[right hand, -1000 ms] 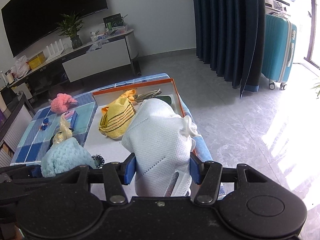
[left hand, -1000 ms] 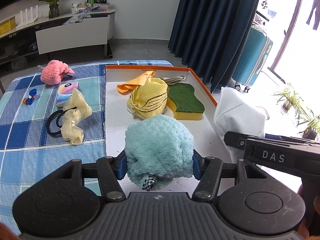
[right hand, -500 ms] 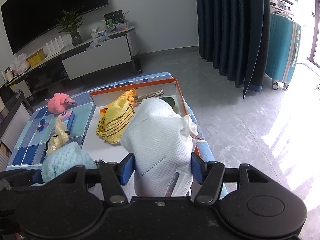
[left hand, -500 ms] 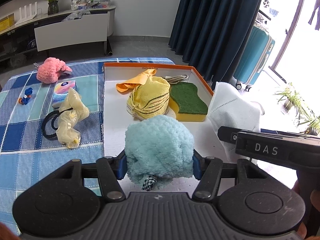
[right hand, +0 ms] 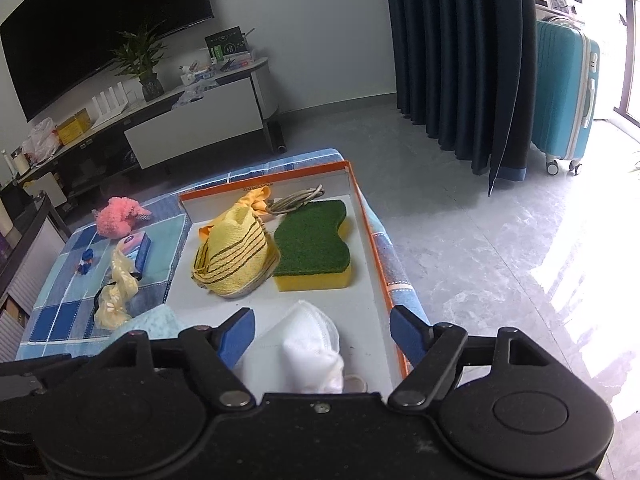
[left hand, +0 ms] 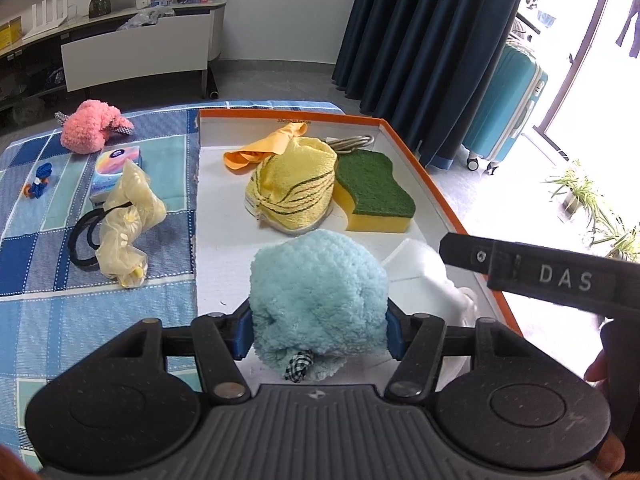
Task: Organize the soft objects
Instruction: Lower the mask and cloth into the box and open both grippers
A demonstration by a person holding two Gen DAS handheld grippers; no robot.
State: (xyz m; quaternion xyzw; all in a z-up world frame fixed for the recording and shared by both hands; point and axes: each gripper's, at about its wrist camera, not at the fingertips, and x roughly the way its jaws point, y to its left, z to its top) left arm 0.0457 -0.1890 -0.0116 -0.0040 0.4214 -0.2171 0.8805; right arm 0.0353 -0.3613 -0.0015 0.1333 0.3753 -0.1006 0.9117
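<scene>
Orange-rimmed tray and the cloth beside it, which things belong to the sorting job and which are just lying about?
Job:
blue fluffy ball, in the left tool
white mask, in the orange-rimmed tray
yellow towel
sponge
pink fluffy ball
yellow scrunchie

Lying about:
suitcase
potted plant

— What is the left hand-held gripper [left hand: 319, 330] holding?

— A fluffy blue ball [left hand: 318, 300], squeezed between its two blue pads over the near end of the box [left hand: 436, 196].

— What is in the box?

— A yellow cloth [left hand: 294, 190], a green and yellow sponge [left hand: 374, 194] touching it, and a white mask [left hand: 424, 276] near the ball.

— And on the checked cloth [left hand: 44, 276]?

— A pink fluffy toy [left hand: 90, 126], a tissue pack [left hand: 116, 168] and a pale yellow hair tie [left hand: 126, 220].
</scene>
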